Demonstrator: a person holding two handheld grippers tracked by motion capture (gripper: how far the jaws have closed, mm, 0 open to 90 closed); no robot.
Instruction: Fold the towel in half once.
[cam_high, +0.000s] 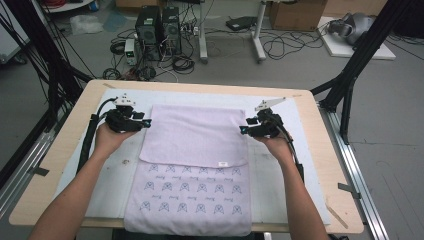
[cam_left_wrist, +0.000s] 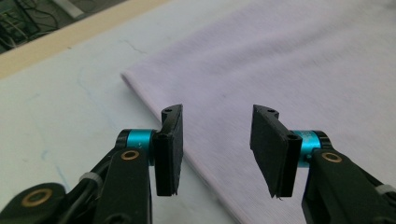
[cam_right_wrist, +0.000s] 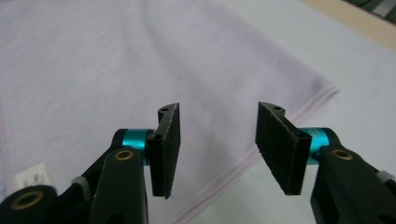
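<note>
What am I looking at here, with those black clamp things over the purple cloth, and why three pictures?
There is no machine arm: a person holds a hand tool in each hand. In the view from above, the left gripper and the right gripper sit at the two sides of a pale purple towel. The towel lies on a white mat on a wooden table. Its far part is folded over toward the person, so the plain side lies on top of the printed side nearer the person.

The other two pictures come from small cameras riding on the tools, each looking along its own two black jaws. In both, the left gripper and the right gripper stand open above a side edge of the towel. Nothing is held.
</note>
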